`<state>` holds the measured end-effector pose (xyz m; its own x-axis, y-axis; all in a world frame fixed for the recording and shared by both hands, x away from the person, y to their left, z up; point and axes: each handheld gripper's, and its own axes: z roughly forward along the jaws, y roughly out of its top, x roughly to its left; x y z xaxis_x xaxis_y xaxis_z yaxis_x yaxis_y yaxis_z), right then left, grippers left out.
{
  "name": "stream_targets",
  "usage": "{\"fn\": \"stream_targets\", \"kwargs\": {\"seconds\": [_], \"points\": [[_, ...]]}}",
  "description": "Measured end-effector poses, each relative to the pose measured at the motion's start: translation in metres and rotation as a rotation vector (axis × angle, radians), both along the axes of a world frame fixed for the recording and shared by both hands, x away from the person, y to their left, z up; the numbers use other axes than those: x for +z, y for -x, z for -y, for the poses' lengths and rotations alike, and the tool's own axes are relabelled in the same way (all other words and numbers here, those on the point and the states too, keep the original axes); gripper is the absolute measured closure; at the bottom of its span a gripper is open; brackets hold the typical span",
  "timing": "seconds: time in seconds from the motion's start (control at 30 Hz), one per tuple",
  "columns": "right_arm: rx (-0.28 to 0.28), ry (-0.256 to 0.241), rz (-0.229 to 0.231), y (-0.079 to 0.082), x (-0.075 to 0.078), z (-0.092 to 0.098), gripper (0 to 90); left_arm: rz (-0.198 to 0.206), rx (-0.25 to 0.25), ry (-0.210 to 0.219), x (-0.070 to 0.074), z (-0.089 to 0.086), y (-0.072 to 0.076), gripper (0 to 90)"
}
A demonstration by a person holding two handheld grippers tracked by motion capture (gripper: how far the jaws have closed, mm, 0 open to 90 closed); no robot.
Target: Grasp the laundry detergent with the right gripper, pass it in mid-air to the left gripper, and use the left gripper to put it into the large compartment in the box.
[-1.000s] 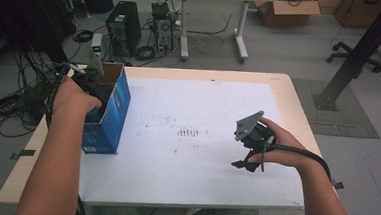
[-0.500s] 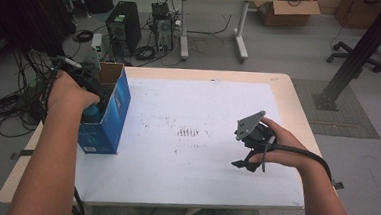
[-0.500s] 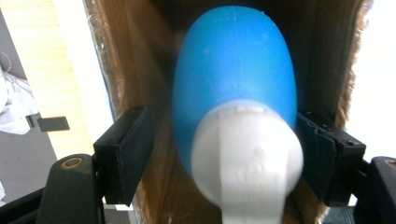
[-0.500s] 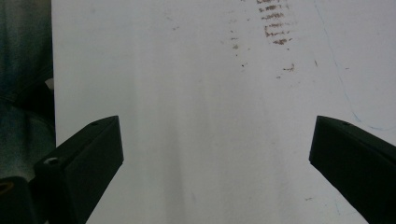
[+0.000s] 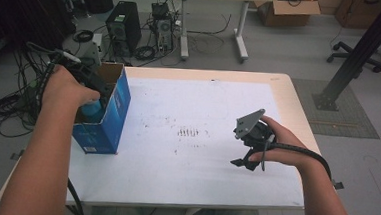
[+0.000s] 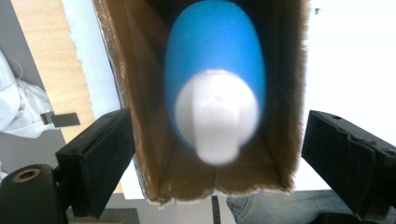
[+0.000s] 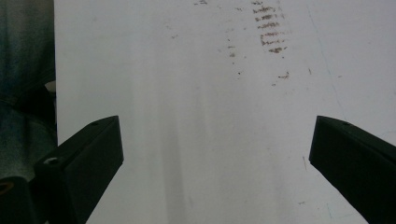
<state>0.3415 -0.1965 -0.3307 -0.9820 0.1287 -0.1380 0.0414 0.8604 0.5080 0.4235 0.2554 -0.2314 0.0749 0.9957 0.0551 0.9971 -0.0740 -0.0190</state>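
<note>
High view: left gripper (image 5: 87, 78) over blue carton (image 5: 112, 113), table's left edge | Left gripper view: jaws spread astride carton; blue bottle (image 6: 215, 70) inside (smooth, likely slippery, light), grip below white cap (image 6: 215, 114) | Right gripper view: right gripper (image 7: 215, 154) spread, idle above white sheet (image 7: 187, 93).

No legible text, label, brand, number or sign anywhere. Pale print, too small to read, on the long side of the open blue cardboard box (image 5: 108, 117) at about nine o'clock on the white-topped wooden table (image 5: 209, 179). Rows of dark smudges at the table's middle, marks rather than writing. Nothing printed on the blue plastic bottle with a white cap (image 6: 214, 93) inside the box, blurred in the left gripper view.
</note>
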Motion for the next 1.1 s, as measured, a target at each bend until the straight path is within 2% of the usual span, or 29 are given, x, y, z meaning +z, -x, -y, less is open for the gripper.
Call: {"fn": "stream_targets", "kwargs": {"seconds": [0.1, 0.23, 0.3, 0.47, 0.6, 0.8, 0.87, 0.9, 0.93, 0.97, 1.07, 1.1], "points": [[0.002, -0.003, 0.003, 0.000, 0.002, -0.001, 3.0, 0.011, -0.008, -0.004, 0.008, 0.004, 0.001, 6.3], [0.001, 0.000, 0.004, 0.000, 0.005, -0.001, 3.0, 0.012, -0.044, 0.019, 0.020, 0.009, 0.004, 2.3], [-0.002, 0.000, 0.002, -0.001, 0.007, -0.001, 3.0, 0.018, -0.068, 0.016, 0.025, 0.011, 0.004, 1.2], [0.002, 0.008, 0.001, -0.002, 0.008, -0.001, 3.0, 0.022, -0.176, -0.014, 0.040, 0.028, 0.006, 0.2], [0.007, 0.017, 0.005, -0.003, 0.014, -0.002, 3.1, 0.058, -0.262, -0.040, 0.056, 0.044, 0.008, 0.2], [0.005, 0.027, 0.005, -0.006, 0.020, -0.002, 3.1, 0.081, -0.366, -0.028, 0.080, 0.067, 0.013, 0.2], [0.003, 0.030, 0.004, -0.007, 0.022, -0.002, 3.1, 0.084, -0.439, -0.022, 0.086, 0.077, 0.016, 0.2], [0.001, 0.033, 0.003, -0.007, 0.023, -0.002, 3.1, 0.087, -0.491, -0.026, 0.087, 0.082, 0.018, 0.2], [0.005, 0.035, 0.007, -0.007, 0.024, -0.002, 3.1, 0.084, -0.520, -0.021, 0.088, 0.085, 0.020, 0.2], [0.005, 0.035, 0.004, -0.007, 0.025, -0.003, 3.1, 0.082, -0.584, -0.028, 0.089, 0.091, 0.023, 0.2], [0.004, 0.051, 0.004, -0.008, 0.028, -0.004, 3.1, 0.071, -0.706, -0.020, 0.088, 0.104, 0.029, 0.2], [0.007, 0.051, 0.006, -0.008, 0.029, -0.005, 3.1, 0.071, -0.733, -0.020, 0.088, 0.106, 0.030, 0.2]]}}
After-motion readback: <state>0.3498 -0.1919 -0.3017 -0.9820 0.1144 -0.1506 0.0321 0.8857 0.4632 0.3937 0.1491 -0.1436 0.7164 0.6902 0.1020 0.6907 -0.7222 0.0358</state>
